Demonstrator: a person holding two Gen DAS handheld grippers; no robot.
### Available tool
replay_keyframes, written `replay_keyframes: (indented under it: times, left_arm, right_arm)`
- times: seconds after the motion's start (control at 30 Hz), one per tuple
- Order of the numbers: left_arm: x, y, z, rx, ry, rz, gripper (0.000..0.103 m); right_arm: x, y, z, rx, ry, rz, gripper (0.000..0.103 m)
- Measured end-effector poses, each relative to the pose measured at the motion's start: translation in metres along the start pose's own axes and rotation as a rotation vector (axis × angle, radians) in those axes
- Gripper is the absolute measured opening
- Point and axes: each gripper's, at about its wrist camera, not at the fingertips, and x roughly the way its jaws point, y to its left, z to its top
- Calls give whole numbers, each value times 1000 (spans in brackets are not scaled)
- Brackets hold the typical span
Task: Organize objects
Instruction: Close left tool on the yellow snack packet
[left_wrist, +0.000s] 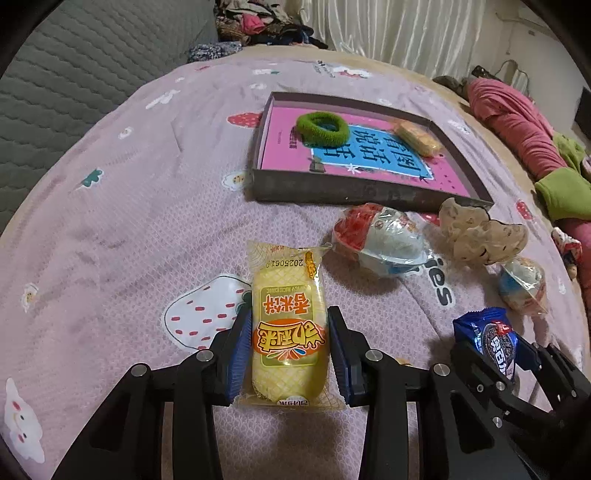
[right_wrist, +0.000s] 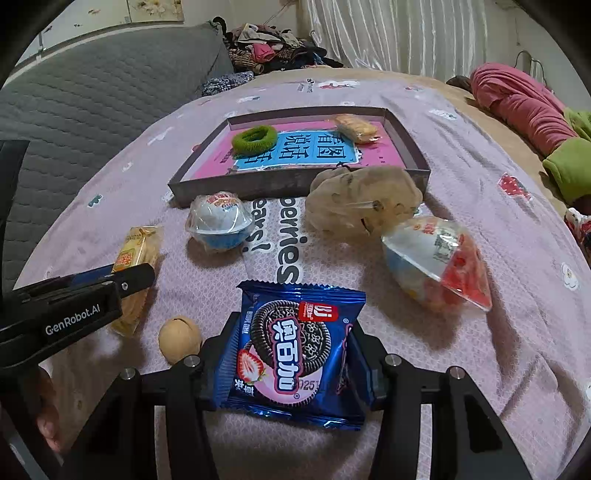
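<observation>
My left gripper (left_wrist: 290, 325) is shut on a yellow rice cake packet (left_wrist: 288, 332), held just above the pink bedspread. My right gripper (right_wrist: 291, 332) is shut on a blue cookie packet (right_wrist: 299, 354); it also shows in the left wrist view (left_wrist: 491, 339). Ahead lies a shallow grey box (left_wrist: 332, 186) lined with a pink book, holding a green hair tie (left_wrist: 323, 128) and a yellow snack (left_wrist: 417, 138). In front of the box lie two plastic egg toys (right_wrist: 219, 219) (right_wrist: 439, 258) and a beige scrunchie (right_wrist: 364, 201).
A small tan ball (right_wrist: 180, 339) lies on the bedspread left of my right gripper. A grey quilted headboard (right_wrist: 92, 99) stands at the left. Rolled pink and green bedding (right_wrist: 524, 107) lies at the right edge. Clothes (right_wrist: 266, 48) are piled at the back.
</observation>
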Motion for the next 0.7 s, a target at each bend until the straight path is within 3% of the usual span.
replay_keyframes:
  times: [0.7]
  left_arm:
    - [-43,-12,-15,40,-70,8,41]
  right_arm:
    - [-33,8,-3,-18,-41,7,53]
